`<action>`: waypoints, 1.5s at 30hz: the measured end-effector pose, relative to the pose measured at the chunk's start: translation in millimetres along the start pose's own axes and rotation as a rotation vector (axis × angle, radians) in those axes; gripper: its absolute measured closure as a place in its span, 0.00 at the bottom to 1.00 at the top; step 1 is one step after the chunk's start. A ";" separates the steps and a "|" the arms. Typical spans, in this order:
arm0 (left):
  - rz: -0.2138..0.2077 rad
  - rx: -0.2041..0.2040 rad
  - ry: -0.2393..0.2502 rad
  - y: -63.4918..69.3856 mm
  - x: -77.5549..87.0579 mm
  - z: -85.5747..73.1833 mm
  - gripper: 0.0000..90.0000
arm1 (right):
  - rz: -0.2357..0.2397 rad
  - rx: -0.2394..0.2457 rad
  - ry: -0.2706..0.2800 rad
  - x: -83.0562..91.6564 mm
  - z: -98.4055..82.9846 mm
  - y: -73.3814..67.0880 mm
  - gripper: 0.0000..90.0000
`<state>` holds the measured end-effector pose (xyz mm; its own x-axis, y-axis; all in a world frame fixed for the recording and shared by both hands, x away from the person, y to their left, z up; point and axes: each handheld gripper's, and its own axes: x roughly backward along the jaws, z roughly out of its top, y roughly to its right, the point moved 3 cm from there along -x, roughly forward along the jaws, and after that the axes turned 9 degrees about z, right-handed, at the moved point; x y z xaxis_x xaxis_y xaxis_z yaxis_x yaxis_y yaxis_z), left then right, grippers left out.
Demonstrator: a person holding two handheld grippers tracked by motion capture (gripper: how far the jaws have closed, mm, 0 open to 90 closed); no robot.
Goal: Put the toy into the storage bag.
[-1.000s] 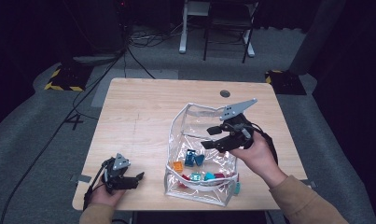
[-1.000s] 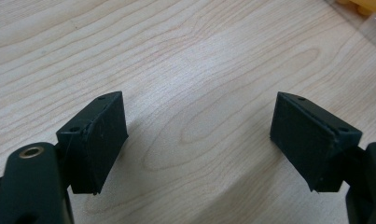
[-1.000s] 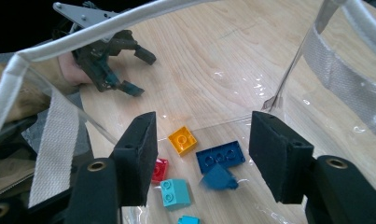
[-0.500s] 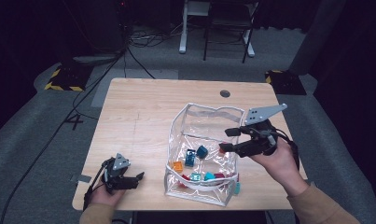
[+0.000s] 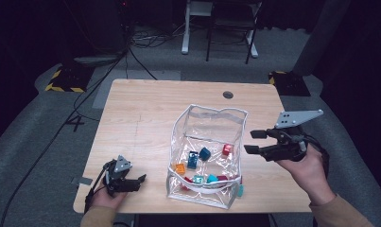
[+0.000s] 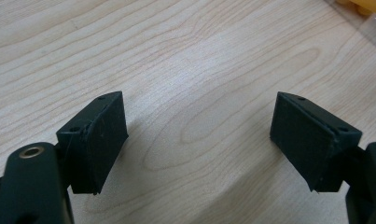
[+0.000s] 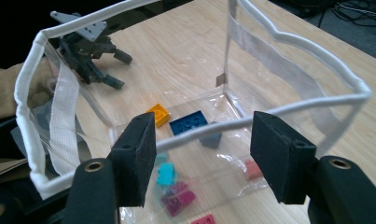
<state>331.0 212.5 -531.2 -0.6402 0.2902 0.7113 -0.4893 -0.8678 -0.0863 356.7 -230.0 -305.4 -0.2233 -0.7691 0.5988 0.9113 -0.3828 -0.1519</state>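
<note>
Jaws of my right gripper (image 5: 254, 142) stand apart, nothing clamped, off the right side of the clear plastic pouch with white piping (image 5: 212, 113), near the desk's (image 5: 150, 109) right edge. My right gripper view looks over the pouch's white rim (image 7: 213, 128) onto an orange brick (image 7: 157, 113), a dark blue brick (image 7: 188, 122) and cyan and magenta pieces inside. My left gripper (image 5: 131, 182) sits at the near left corner; its own view resolves what the high view cannot: both pads (image 6: 99, 140) wide apart over bare wood.
</note>
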 end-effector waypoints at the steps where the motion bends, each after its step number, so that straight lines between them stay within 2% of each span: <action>1: 0.001 0.000 0.000 0.0 0.0 0.0 0.21 | -0.006 -0.003 0.002 2.9 -1.9 1.1 0.46; 11: 0.000 0.000 0.000 0.0 0.0 0.0 0.21 | -0.062 -0.043 0.019 27.5 -20.8 10.7 0.45; 19: 0.001 -0.001 -0.001 -0.1 0.0 0.0 0.21 | -0.081 -0.067 0.018 30.4 -35.2 17.3 0.45; 36: 0.000 0.000 0.000 0.0 0.0 0.0 0.21 | -0.065 -0.140 -0.012 0.5 -80.7 29.6 0.46; 45: 0.000 0.000 0.000 0.0 0.0 0.0 0.21 | -0.043 -0.179 -0.040 -23.1 -105.7 34.2 0.46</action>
<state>331.0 212.5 -531.2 -0.6401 0.2900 0.7115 -0.4893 -0.8678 -0.0865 356.4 -279.4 -407.5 -0.2437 -0.7306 0.6378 0.8243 -0.5025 -0.2607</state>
